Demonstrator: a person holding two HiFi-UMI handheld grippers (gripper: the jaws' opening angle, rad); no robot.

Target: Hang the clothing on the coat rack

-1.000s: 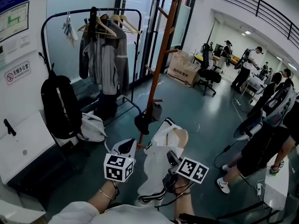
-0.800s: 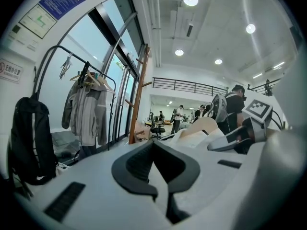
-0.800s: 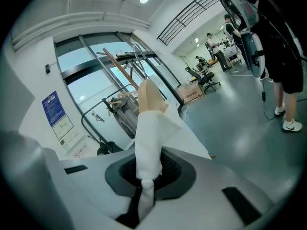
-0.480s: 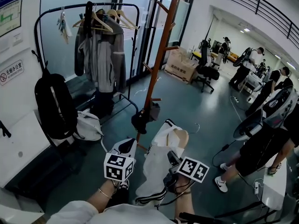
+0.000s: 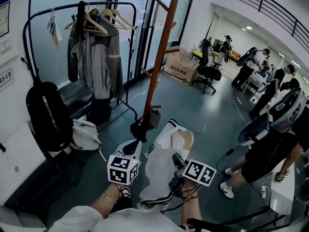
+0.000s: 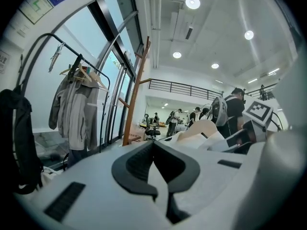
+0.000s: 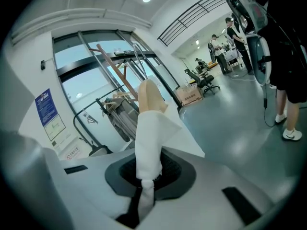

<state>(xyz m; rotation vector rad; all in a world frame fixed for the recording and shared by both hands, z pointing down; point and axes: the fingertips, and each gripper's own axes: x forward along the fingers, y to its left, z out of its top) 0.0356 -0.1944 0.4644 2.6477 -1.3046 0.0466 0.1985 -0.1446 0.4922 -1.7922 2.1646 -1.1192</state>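
A white garment (image 5: 161,170) with dark trim hangs on a wooden hanger (image 5: 183,140), low in the head view. My right gripper (image 5: 177,162) is shut on its white cloth (image 7: 148,138), and the hanger's pale wooden end (image 7: 151,97) rises above the jaws. My left gripper (image 5: 133,151) is just left of the garment, its jaws together with nothing seen between them (image 6: 154,150). The coat rack (image 5: 160,47), an orange-brown wooden pole with pegs, stands a little beyond both grippers; it also shows as the coat rack (image 6: 136,90) ahead of the left gripper.
A black clothes rail (image 5: 96,6) with grey jackets and wooden hangers stands at the back left. A black backpack (image 5: 46,115) and a white bag (image 5: 84,134) are at the left. A dark bag (image 5: 140,127) hangs low on the rack. People (image 5: 270,149) stand at the right.
The rail, backpack and coat rack have slid left in the head view. Both grippers and the garment keep about the same places, the right one still gripping the cloth.
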